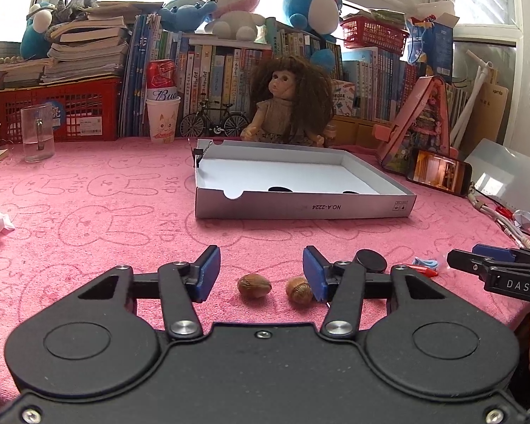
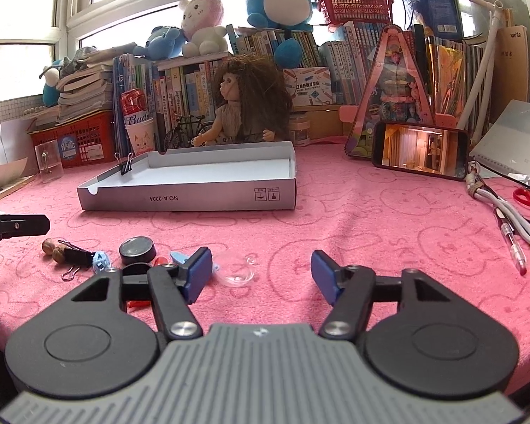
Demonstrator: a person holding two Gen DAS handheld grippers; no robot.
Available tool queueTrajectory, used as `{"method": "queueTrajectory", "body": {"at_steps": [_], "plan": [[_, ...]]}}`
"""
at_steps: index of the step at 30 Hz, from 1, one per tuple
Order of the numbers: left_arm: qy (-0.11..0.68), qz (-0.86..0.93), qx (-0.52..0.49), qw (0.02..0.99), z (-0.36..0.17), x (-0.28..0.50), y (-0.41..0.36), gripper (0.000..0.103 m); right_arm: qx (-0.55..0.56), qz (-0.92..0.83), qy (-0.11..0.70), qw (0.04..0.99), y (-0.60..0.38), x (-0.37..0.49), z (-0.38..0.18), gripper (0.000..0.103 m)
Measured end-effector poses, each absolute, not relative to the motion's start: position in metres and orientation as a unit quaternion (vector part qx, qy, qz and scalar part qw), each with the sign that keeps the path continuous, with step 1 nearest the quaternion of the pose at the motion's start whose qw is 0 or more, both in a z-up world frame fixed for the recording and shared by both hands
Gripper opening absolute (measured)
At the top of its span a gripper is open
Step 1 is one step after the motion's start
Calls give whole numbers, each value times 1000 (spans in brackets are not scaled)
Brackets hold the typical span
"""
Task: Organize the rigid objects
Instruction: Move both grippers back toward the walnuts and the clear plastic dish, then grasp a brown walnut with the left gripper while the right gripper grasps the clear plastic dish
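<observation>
- My left gripper (image 1: 261, 277) sits low over the pink cloth (image 1: 106, 212), jaws apart, pressing on nothing. Two nuts lie between them: one nut (image 1: 254, 285) mid-gap, the other (image 1: 299, 289) touching or just beside the right pad.
- I judge the step is picking one nut for the box (image 1: 305, 208); I'd centre on the middle nut so the pads don't catch both.
- My right gripper (image 2: 259, 275) is also agape and empty, with a clear dome (image 2: 237, 272) just inside its left pad.
- Both grippers point forward and slightly down towards the box.
</observation>
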State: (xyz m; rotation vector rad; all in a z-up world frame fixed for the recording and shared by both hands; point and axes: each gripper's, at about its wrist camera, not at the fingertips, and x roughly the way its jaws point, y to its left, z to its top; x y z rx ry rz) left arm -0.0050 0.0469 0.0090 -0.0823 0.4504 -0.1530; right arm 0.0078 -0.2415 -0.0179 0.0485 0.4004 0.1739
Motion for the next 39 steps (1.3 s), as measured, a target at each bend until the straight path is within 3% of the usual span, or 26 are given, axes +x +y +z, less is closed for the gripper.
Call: {"method": "queueTrajectory", "body": {"at_steps": [3,7,27,30,39], "plan": [[232,-73,-34,969,5,-6,46,46,26,87,203,975,-240,11,-20,59],[246,-68,-29,966,0,-4,45,27,18,86,212,973,-234,15,-24,49],[247,-51,-20,968,-16,9,35,27,23,77,210,974,-231,27,-25,52],[245,-46,-25,968,-15,9,35,22,17,75,209,975,-229,26,-25,32],[231,-47,-24,972,-5,10,35,22,16,79,195,977,-227,24,-18,33]]}}
